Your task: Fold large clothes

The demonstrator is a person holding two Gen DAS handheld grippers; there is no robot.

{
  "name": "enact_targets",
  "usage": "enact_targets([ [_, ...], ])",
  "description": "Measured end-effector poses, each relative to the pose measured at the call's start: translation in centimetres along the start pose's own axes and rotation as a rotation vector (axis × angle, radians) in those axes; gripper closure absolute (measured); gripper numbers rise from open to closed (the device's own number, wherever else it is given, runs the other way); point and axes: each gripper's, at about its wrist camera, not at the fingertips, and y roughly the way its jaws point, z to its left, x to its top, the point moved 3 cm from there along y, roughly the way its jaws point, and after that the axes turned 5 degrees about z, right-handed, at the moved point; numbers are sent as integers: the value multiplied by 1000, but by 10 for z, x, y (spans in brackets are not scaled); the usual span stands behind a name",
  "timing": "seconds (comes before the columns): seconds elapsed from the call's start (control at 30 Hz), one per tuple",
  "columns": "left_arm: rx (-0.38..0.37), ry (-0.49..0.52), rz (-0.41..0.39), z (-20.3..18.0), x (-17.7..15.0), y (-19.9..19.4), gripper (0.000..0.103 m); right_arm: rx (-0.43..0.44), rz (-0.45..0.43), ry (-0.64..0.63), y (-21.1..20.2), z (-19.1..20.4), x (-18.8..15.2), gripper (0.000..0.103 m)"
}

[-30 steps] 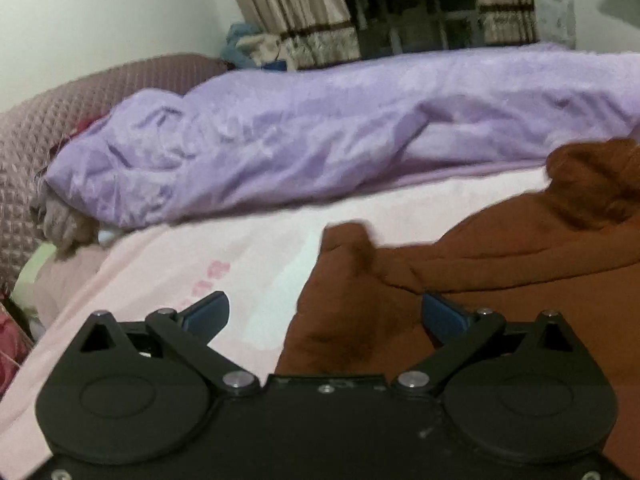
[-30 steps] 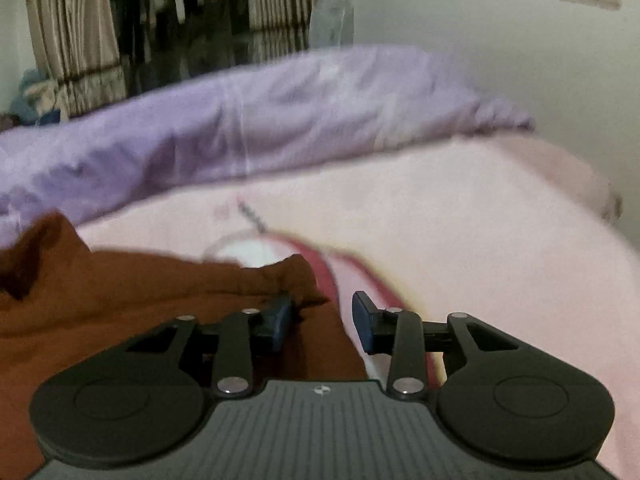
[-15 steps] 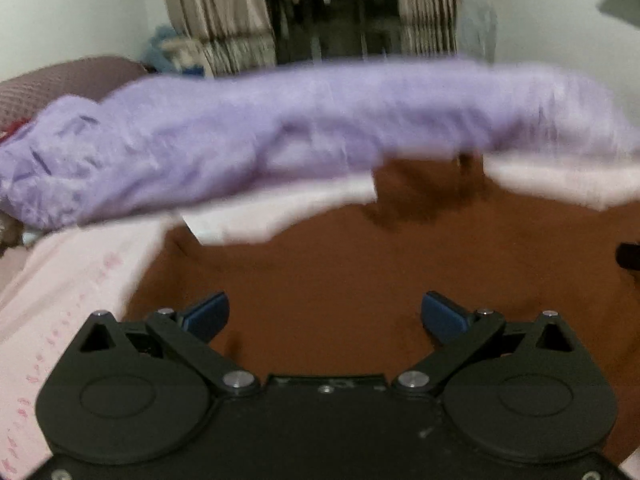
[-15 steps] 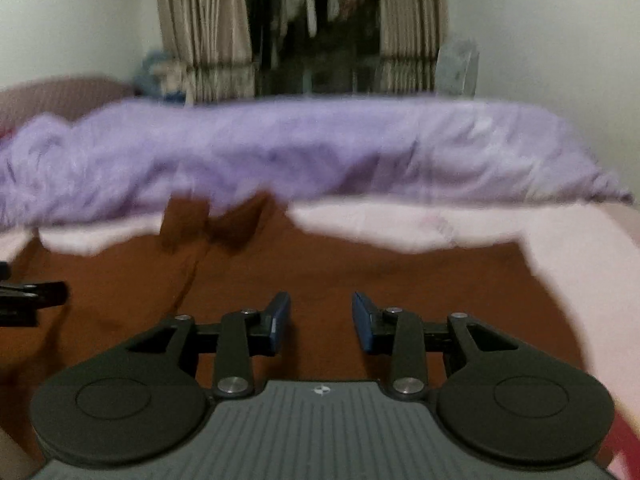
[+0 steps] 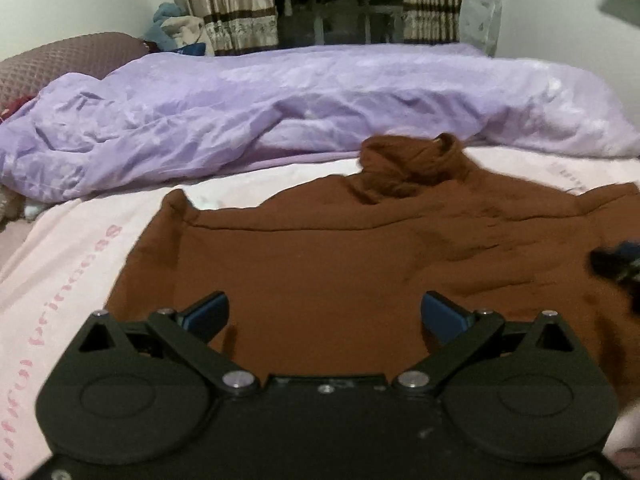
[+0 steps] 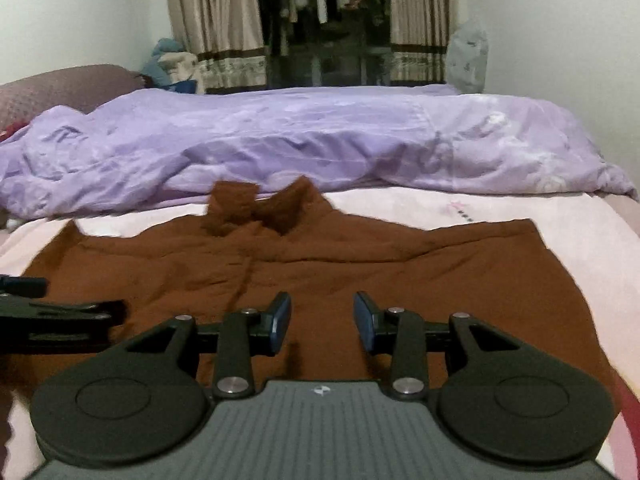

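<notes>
A large rust-brown garment (image 5: 340,264) (image 6: 320,264) lies spread across the pale pink bed sheet (image 5: 80,248) (image 6: 580,220), its bunched collar toward the far side. My left gripper (image 5: 324,316) hovers over the garment's near part, jaws wide open with nothing between them. My right gripper (image 6: 322,318) also stands open over the cloth, its blue pads (image 6: 280,316) set closer together and empty. The left gripper (image 6: 60,312) shows at the left edge of the right wrist view; the right gripper (image 5: 618,260) is a dark blur at the right edge of the left wrist view.
A crumpled lilac duvet (image 5: 280,112) (image 6: 300,140) runs along the far side of the bed. A mauve quilted headboard (image 5: 68,60) sits at the left. Curtains (image 6: 216,20) and a dark window with hanging clothes lie beyond. White walls close both sides.
Both grippers swung in from the garment's left and right edges toward its middle, and both views now face the duvet square on. Jaw widths look unchanged.
</notes>
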Motion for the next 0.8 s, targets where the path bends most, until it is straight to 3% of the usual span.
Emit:
enact_targets([
  [0.1, -15, 16, 34, -12, -7, 8, 0, 19, 61, 2, 1, 12, -13, 59],
  [0.17, 5, 62, 96, -23, -19, 26, 0, 2, 154, 20, 23, 13, -24, 58],
  [0.2, 16, 86, 89, -26, -23, 31, 0, -2, 164, 30, 33, 11, -30, 58],
  [0.37, 36, 97, 54, -31, -31, 26, 0, -21, 145, 40, 31, 13, -32, 58],
  [0.53, 47, 65, 56, -21, -27, 4, 0, 53, 130, 64, 4, 12, -27, 58],
  [0.8, 56, 58, 77, -14, -36, 6, 0, 9, 159, 50, -5, 9, -39, 58],
])
